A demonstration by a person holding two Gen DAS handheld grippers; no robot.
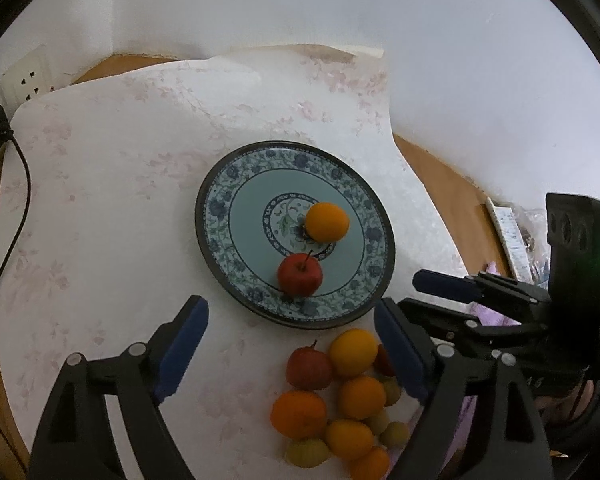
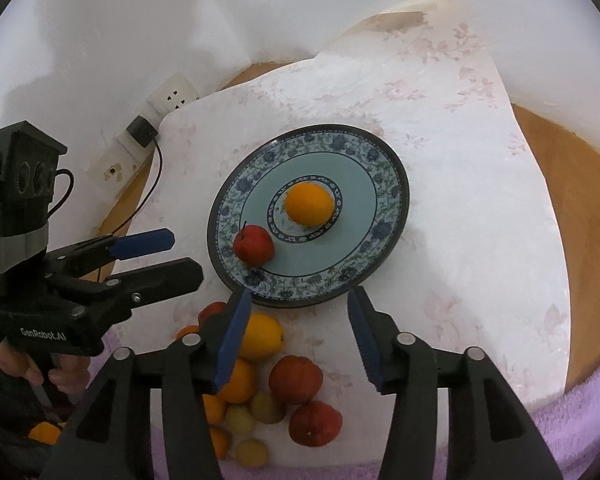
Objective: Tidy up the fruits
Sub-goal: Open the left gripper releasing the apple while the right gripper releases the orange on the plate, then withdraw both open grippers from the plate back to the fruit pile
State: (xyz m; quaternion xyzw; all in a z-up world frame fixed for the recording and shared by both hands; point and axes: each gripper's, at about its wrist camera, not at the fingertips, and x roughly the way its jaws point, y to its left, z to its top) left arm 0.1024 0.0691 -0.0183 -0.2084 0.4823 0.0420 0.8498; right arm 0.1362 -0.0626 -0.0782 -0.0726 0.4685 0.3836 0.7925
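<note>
A round plate (image 1: 220, 184) with a dark rim, a blue floral border and a pale blue-green centre lies on a white cloth (image 1: 100, 184) printed with faint pink flowers, which covers most of a wooden table (image 1: 452, 184). On the plate an orange (image 1: 326, 222) sits on the middle medallion, and a red apple (image 1: 299, 274) with a short stem stands just beside it, toward the near rim. In front of the plate, on the cloth, a loose pile of fruit (image 1: 340, 396) gathers smooth oranges, red apples and small yellow-green fruits, touching one another. The left gripper (image 1: 290, 354) hangs over the near cloth, its ribbed blue pads spread wide with nothing between them. The right gripper (image 2: 296, 340) hovers above the pile, its jaws parted and empty, one finger hiding part of the fruit. A wall socket (image 2: 174, 94) and a black plug (image 2: 141, 131) with a thin cable sit at the white wall behind the table.
</note>
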